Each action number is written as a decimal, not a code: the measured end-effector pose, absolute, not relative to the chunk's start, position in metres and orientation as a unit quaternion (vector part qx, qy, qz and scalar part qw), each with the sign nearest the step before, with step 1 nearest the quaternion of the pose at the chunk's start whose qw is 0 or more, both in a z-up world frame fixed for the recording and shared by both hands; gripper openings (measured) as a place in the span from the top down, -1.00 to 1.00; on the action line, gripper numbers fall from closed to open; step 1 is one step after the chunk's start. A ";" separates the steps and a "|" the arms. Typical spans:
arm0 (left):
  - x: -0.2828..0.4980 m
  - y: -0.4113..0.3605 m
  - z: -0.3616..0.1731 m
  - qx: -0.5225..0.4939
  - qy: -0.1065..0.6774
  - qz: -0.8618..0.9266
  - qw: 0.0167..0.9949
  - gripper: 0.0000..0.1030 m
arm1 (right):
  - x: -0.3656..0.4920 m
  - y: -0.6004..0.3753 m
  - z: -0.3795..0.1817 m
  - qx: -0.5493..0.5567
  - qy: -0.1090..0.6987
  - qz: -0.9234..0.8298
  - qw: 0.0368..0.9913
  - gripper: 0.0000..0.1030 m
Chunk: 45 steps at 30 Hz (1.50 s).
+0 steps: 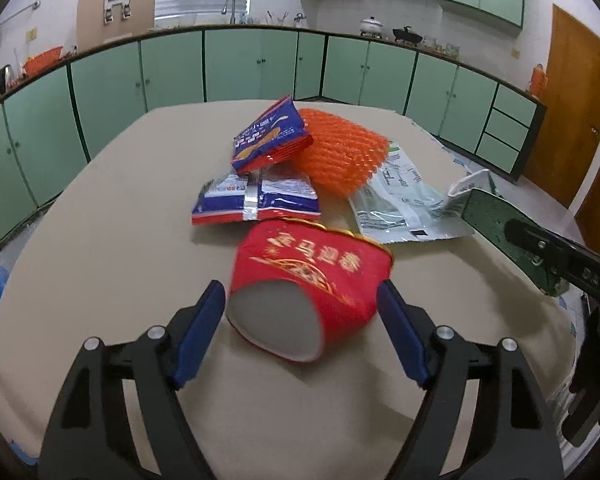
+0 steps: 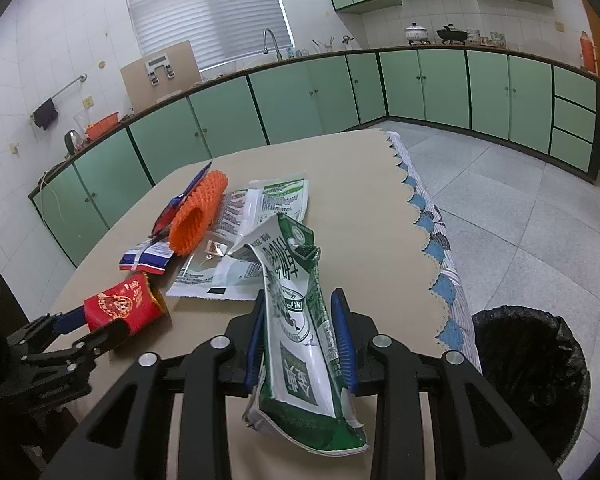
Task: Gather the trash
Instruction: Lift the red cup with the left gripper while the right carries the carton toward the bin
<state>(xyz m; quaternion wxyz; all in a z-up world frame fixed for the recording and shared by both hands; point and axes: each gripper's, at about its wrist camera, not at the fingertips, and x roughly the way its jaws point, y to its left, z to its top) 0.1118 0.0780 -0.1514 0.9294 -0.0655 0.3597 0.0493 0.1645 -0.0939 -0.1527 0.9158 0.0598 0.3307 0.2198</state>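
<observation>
A red paper cup (image 1: 312, 280) with gold print lies on its side on the beige table (image 1: 120, 208). My left gripper (image 1: 300, 320) is open with a blue finger on each side of the cup; the cup also shows in the right wrist view (image 2: 122, 306). My right gripper (image 2: 300, 320) is shut on a flattened green and white carton (image 2: 296, 320) and holds it above the table's near edge. Behind lie two blue and red snack bags (image 1: 268, 140), an orange foam net (image 1: 340, 148) and a clear plastic wrapper (image 1: 400, 204).
A bin lined with a black bag (image 2: 532, 376) stands on the tiled floor right of the table. A scalloped blue and white cloth edge (image 2: 440, 240) hangs over the table's right side. Green cabinets (image 1: 172, 68) run along the walls behind.
</observation>
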 end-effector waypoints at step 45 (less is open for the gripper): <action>0.112 0.059 -0.144 -0.041 0.315 0.071 0.946 0.03 | 0.169 -0.099 -0.169 0.036 0.378 0.204 0.902 0.31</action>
